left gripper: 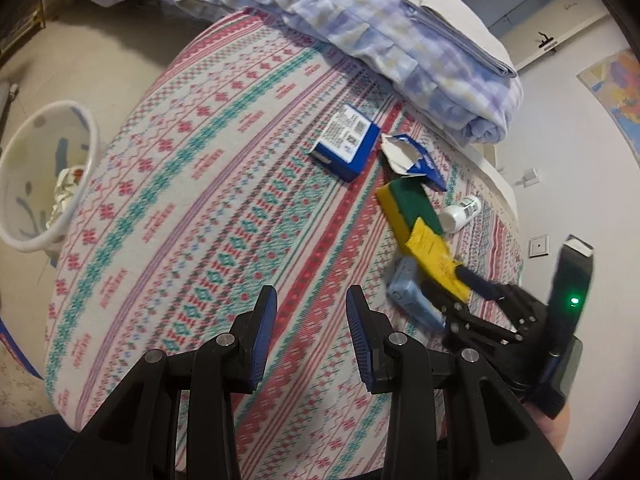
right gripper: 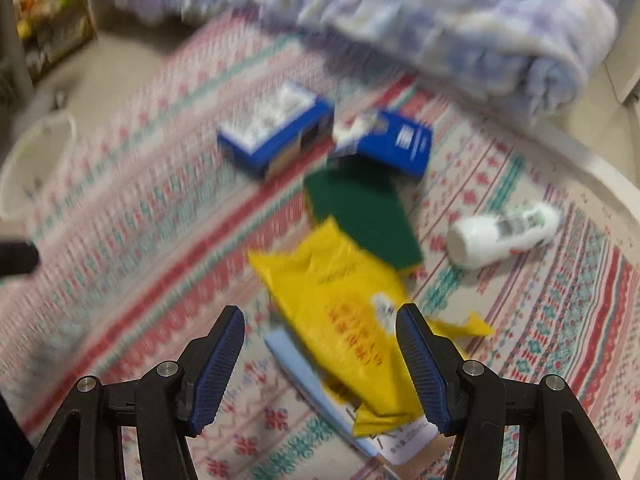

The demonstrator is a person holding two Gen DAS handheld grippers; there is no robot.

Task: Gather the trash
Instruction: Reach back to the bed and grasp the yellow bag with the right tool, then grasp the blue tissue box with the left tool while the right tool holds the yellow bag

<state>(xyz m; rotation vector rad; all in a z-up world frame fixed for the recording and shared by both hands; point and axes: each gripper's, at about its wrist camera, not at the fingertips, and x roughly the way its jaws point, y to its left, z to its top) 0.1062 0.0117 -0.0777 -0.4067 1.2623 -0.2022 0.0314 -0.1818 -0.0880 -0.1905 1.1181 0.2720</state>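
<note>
Trash lies on a patterned bedsheet (left gripper: 192,184). A yellow wrapper (right gripper: 344,320) lies between the fingers of my open right gripper (right gripper: 320,356), over a light blue packet (right gripper: 296,364). In the left wrist view the wrapper (left gripper: 432,256) sits at the right gripper's tips (left gripper: 460,292). Behind it are a green and yellow sponge (right gripper: 360,208), a blue box (right gripper: 276,132), a torn blue box (right gripper: 396,140) and a white bottle (right gripper: 500,232). My left gripper (left gripper: 312,320) is open and empty above the sheet.
A white wastebasket (left gripper: 44,172) with crumpled paper inside stands on the floor left of the bed. A folded lilac checked quilt (left gripper: 400,40) lies at the back of the bed. A white wall (left gripper: 580,160) is to the right.
</note>
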